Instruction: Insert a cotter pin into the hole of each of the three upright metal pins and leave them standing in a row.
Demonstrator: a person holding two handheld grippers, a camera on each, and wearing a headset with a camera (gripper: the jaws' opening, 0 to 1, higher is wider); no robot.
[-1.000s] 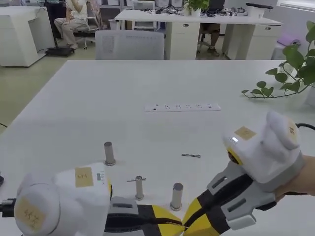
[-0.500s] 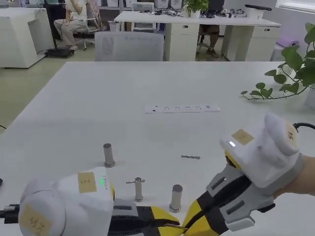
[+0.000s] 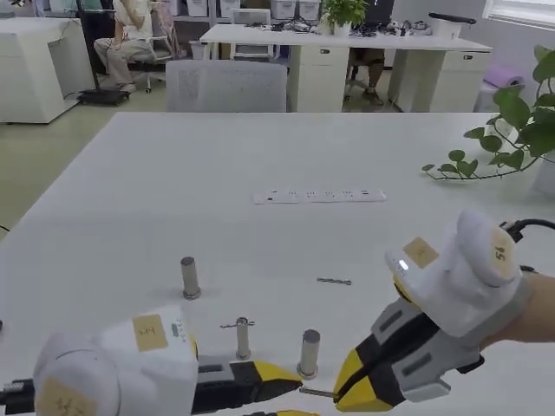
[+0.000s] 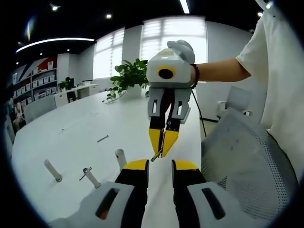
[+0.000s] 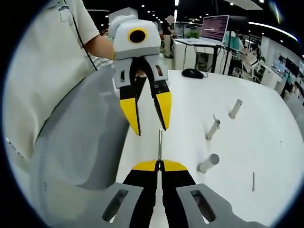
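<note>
Right gripper view clearer than head: L hand-held gripper (image 5: 151,129) spread, R hand-held gripper (image 5: 159,164) pinching cotter pin (image 5: 160,142).

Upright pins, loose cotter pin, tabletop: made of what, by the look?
Upright pins: likely metal, dull grey with soft sheen. Loose cotter pin: thin grey wire, probably metal; finish too small to tell. Tabletop: smooth matte white, maybe laminate or painted board.

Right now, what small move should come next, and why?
Probably carry the right gripper, shut on a cotter pin, to the nearest bare pin and line the cotter's tip up with its hole. The middle pin already carries a cotter, and the open left gripper could steady the bare one.
</note>
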